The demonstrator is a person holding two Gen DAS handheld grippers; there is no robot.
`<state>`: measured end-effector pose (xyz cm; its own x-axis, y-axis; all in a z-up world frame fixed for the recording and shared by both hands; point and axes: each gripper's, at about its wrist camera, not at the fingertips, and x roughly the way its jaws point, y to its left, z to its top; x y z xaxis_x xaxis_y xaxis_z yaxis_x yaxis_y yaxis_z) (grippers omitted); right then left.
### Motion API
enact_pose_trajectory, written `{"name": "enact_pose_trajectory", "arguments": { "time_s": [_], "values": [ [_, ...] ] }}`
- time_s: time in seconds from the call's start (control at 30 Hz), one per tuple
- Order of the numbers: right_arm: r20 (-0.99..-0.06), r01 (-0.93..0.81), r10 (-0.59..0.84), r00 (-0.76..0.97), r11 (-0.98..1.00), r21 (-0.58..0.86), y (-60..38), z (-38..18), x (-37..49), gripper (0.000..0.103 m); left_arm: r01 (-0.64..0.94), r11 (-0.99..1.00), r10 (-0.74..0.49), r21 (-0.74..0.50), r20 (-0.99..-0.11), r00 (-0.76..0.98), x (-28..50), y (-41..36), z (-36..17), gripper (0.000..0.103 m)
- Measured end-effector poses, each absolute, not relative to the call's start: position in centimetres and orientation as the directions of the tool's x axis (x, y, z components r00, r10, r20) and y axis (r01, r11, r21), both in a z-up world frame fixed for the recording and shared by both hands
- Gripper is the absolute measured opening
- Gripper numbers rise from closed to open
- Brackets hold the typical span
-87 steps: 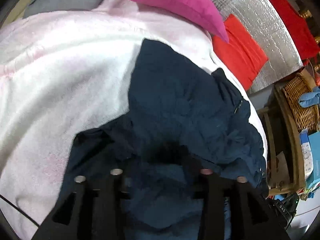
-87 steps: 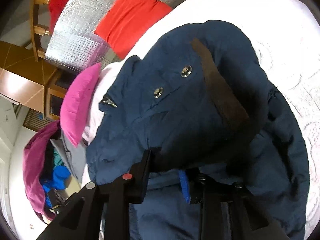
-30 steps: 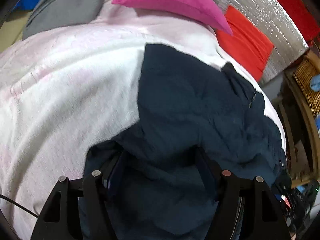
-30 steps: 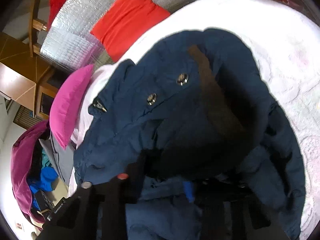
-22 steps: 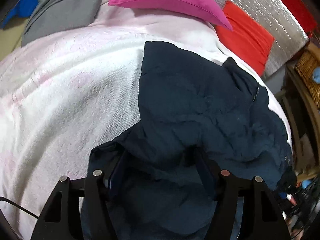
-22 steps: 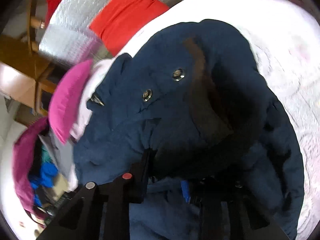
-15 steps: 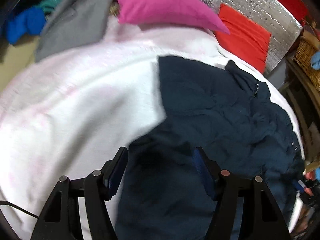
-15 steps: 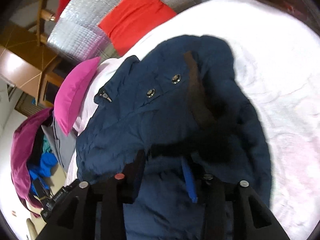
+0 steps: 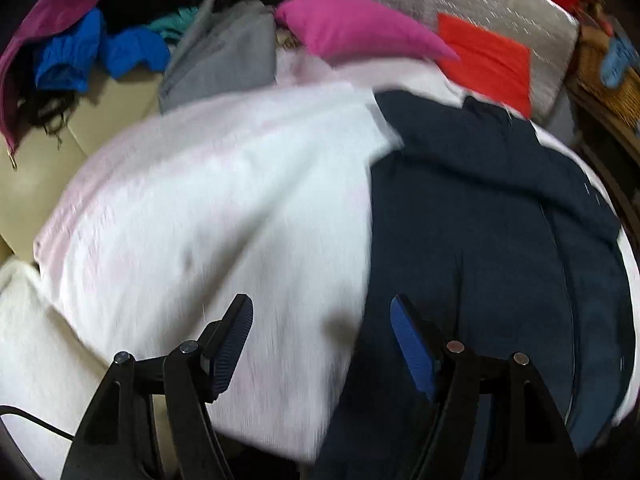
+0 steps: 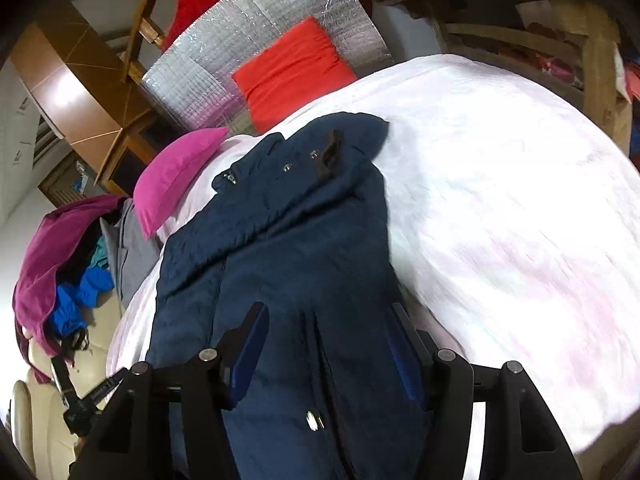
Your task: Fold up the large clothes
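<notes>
A navy jacket (image 9: 480,216) lies lengthwise on a white-pink blanket (image 9: 208,200) on a bed. In the right wrist view the jacket (image 10: 288,240) shows snap buttons and a brown collar strip at its far end. My left gripper (image 9: 322,320) is open and empty above the blanket, at the jacket's left edge. My right gripper (image 10: 326,328) is open and empty, above the jacket's near end.
A pink pillow (image 9: 360,28) and a red pillow (image 9: 484,60) lie at the bed's head against a silver panel (image 10: 248,44). A heap of grey, blue and purple clothes (image 9: 120,40) lies at the far left. Wooden shelving (image 10: 560,32) stands to the right.
Both grippers opened, let go of the jacket and pulled back up. The jacket dropped and now lies stretched out flatter on the blanket.
</notes>
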<state>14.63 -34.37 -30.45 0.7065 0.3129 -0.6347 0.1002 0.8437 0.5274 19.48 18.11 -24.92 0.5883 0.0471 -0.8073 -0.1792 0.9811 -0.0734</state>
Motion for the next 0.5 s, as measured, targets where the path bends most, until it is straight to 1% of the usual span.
{"name": "enact_pose_trajectory", "arguments": {
  "time_s": [0.1, 0.23, 0.4, 0.5],
  "values": [
    [-0.649, 0.11, 0.313, 0.693, 0.844, 0.525, -35.3, -30.9, 12.3, 0.067, -0.176, 0.978, 0.004, -0.107, -0.844, 0.536, 18.1, 18.1, -26.4, 0.074],
    [-0.689, 0.117, 0.328, 0.646, 0.85, 0.514, -35.6, -32.0, 10.6, 0.067, -0.178, 0.973, -0.044, -0.148, -0.873, 0.485, 17.2, 18.0, -27.7, 0.075],
    [-0.77, 0.139, 0.353, 0.532, 0.861, 0.49, -35.3, -34.8, 10.0, 0.067, -0.124, 0.975, -0.11, -0.183, -0.89, 0.442, 16.7, 17.2, -28.7, 0.075],
    [-0.817, 0.162, 0.337, 0.468, 0.876, 0.454, -34.8, -36.8, 10.2, 0.067, -0.101, 0.977, -0.128, -0.19, -0.892, 0.434, 16.5, 16.8, -29.1, 0.075]
  ]
}}
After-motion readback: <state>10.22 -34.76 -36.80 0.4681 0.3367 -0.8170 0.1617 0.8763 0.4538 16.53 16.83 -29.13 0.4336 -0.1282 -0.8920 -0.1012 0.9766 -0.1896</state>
